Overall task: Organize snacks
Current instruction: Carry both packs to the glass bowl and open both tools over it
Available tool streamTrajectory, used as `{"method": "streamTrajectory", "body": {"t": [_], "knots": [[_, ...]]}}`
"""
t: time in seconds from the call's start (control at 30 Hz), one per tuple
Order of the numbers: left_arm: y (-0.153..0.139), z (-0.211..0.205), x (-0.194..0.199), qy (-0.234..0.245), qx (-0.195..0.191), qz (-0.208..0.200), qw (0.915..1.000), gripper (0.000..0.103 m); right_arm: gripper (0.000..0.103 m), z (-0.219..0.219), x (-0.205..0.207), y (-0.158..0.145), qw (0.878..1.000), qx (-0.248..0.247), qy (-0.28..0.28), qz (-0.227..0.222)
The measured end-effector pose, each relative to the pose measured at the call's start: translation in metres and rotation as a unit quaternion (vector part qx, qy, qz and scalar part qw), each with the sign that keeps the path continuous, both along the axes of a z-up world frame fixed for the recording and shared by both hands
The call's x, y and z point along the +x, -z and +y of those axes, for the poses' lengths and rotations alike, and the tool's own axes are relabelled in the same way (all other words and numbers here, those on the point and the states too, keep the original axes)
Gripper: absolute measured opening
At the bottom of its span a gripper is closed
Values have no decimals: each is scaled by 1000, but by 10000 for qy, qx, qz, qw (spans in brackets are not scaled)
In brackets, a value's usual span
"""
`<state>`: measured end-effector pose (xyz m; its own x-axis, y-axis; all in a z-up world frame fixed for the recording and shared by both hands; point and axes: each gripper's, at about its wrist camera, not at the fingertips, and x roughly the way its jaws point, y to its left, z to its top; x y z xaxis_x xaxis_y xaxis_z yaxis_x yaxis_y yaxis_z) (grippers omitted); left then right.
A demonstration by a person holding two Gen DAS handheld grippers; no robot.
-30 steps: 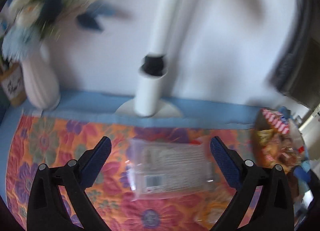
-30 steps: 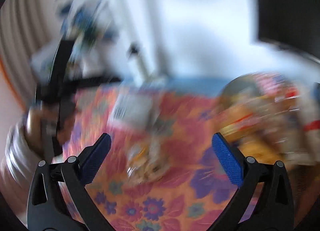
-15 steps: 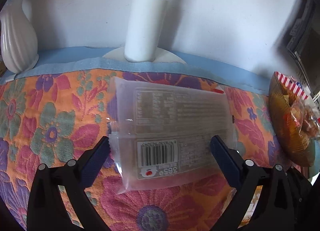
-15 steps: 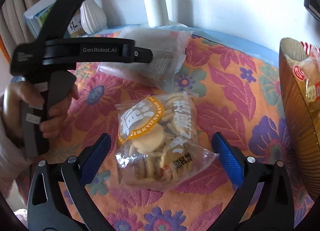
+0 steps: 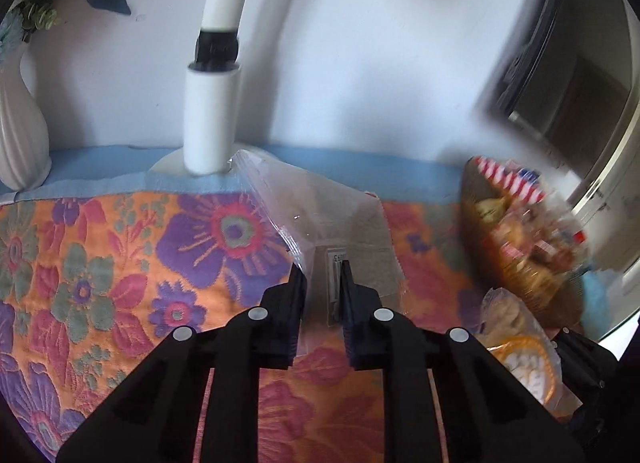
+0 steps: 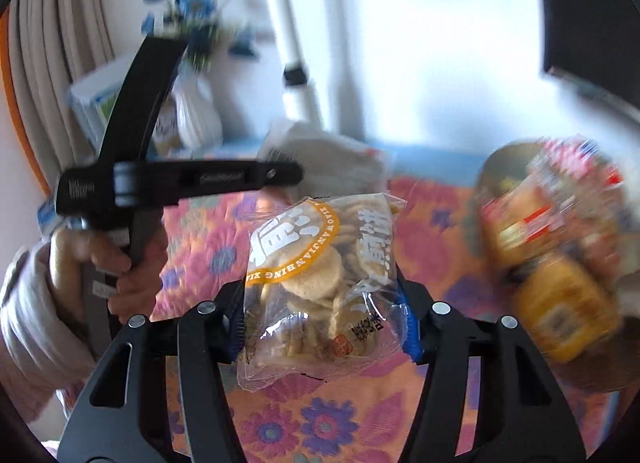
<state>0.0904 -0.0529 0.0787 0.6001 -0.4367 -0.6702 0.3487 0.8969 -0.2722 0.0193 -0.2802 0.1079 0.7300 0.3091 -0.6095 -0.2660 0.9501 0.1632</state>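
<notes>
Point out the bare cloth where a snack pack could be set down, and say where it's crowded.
Free: the floral cloth between the white vase and the clear packet. Crowded: the right side, where the snack basket and cookie bag sit close together.

Bright daylight; motion blur; fisheye warping

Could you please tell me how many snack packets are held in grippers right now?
2: a clear flat packet pinched in the left gripper; a clear biscuit bag between the closing right gripper's jaws.
</notes>
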Motion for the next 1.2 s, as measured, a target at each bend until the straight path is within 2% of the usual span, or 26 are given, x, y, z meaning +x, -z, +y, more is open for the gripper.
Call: {"method": "streamTrajectory", "body": {"t": [0.17,0.27,0.33,0.43,0.5,0.57,0.6,0.63,0.67,0.7,0.73,0.77,0.8,0.97,1.2], "knots": [[-50,-5,-7,201,-442,-297,9984,15,59,-45,-9,-40,9979,217,497,-366],[-80,-25,-9,457,-718,-501,9951,15,59,-80,-15,-58,9937,223,980,-490],[-95,-43,-6,705,-1028,-464,9911,15,59,-105,-16,-67,9895,250,1330,-503],[-100,-73,1,918,-1255,-366,9872,15,59,-138,-16,-72,9833,350,1728,-444],[-93,-97,12,1090,-1562,-62,9817,15,60,-153,-13,-69,9800,289,1927,-412],[-81,-118,23,1195,-1666,203,9785,16,68,-168,-3,-62,9793,316,1988,-234],[-72,-128,30,1228,-1558,368,9794,18,80,-175,1,-58,9792,335,1997,-141],[-59,-142,37,1238,-1232,607,9828,22,87,-180,5,-55,9788,372,2014,-93],[-46,-154,45,1117,-808,831,9870,30,87,-184,6,-54,9783,421,2027,-56],[-39,-157,48,938,-539,915,9899,52,88,-192,5,-52,9777,513,2036,-13],[-33,-156,51,698,-355,931,9926,83,89,-196,4,-52,9771,570,2050,-24],[-32,-153,51,567,-304,864,9942,93,90,-197,2,-52,9764,580,2079,-40],[-32,-150,49,523,-267,761,9954,96,90,-200,0,-53,9754,583,2123,-63],[-41,-159,34,673,410,205,9967,97,94,-205,-8,-53,9714,806,2231,-148],[-51,-139,22,512,423,20,9978,97,95,-209,-23,-55,9647,1132,2365,-243]]}}
